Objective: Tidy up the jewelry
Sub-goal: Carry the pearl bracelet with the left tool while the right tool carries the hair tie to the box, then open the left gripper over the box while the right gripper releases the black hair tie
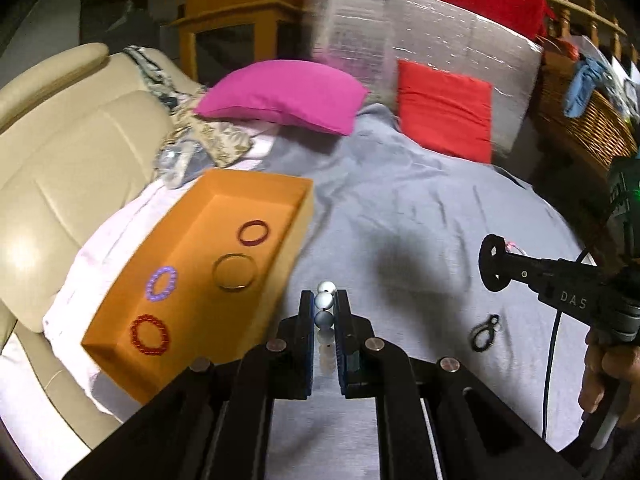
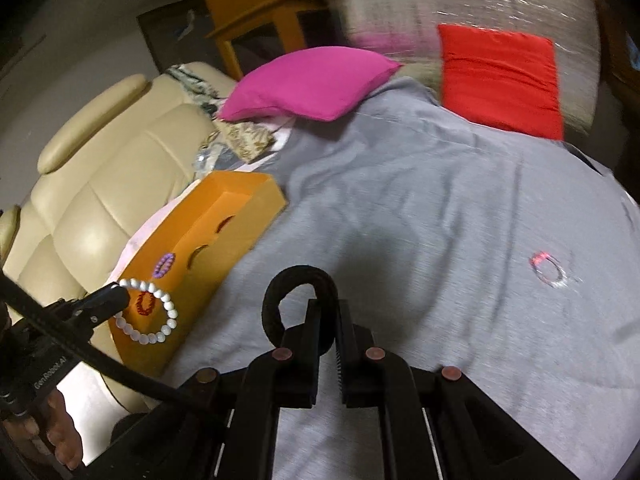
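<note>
My left gripper (image 1: 325, 312) is shut on a white pearl bracelet (image 1: 325, 304), held just right of the orange box (image 1: 298, 224); from the right wrist view the bracelet (image 2: 160, 304) hangs over the box's near end. The box holds a dark red ring (image 1: 253, 233), a gold bangle (image 1: 235, 272), a purple bead bracelet (image 1: 162, 283) and a red bead bracelet (image 1: 150, 334). My right gripper (image 2: 329, 320) is shut on a black ring-shaped bracelet (image 2: 296, 276), seen in the left view (image 1: 493, 262) above the grey blanket. A black clasp (image 1: 485, 333) and a silver-pink ring (image 2: 549, 270) lie on the blanket.
The grey blanket (image 2: 420, 208) covers the bed. A magenta pillow (image 1: 284, 94) and a red pillow (image 1: 446, 114) sit at the back. A cream leather chair (image 1: 52, 184) stands left of the box. A wicker basket (image 1: 580, 120) is at the far right.
</note>
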